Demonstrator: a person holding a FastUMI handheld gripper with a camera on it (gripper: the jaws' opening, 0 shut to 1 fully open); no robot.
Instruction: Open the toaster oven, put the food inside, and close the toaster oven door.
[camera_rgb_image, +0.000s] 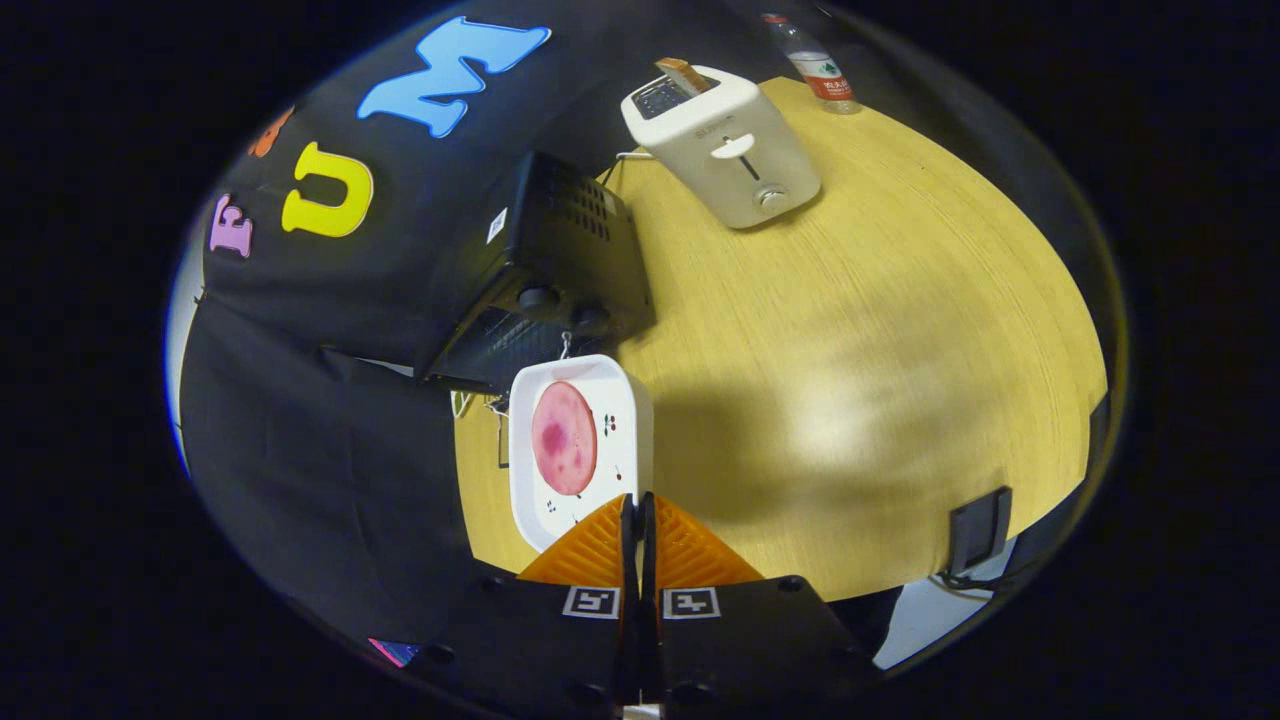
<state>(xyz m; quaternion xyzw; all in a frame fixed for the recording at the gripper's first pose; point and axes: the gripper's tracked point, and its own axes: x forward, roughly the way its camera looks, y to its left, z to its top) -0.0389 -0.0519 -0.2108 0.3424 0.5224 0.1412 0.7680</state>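
My gripper (637, 505) has its orange fingers (590, 550) pressed together on the near rim of a white square plate (625, 410). A round pink slice of meat (564, 438) lies on the plate. The plate hangs just in front of the black toaster oven (560, 240), which stands on the wooden table (850, 330) by the cloth wall. The oven's glass door (490, 350) looks closed, and two knobs (538, 297) sit beside it. The plate covers the door's lower corner.
Beyond the oven stands a white pop-up toaster (725, 150) with a slice of bread in its slot. A plastic bottle (820, 65) is at the table's far edge. A small black box (978, 530) with a cable sits at the near right edge.
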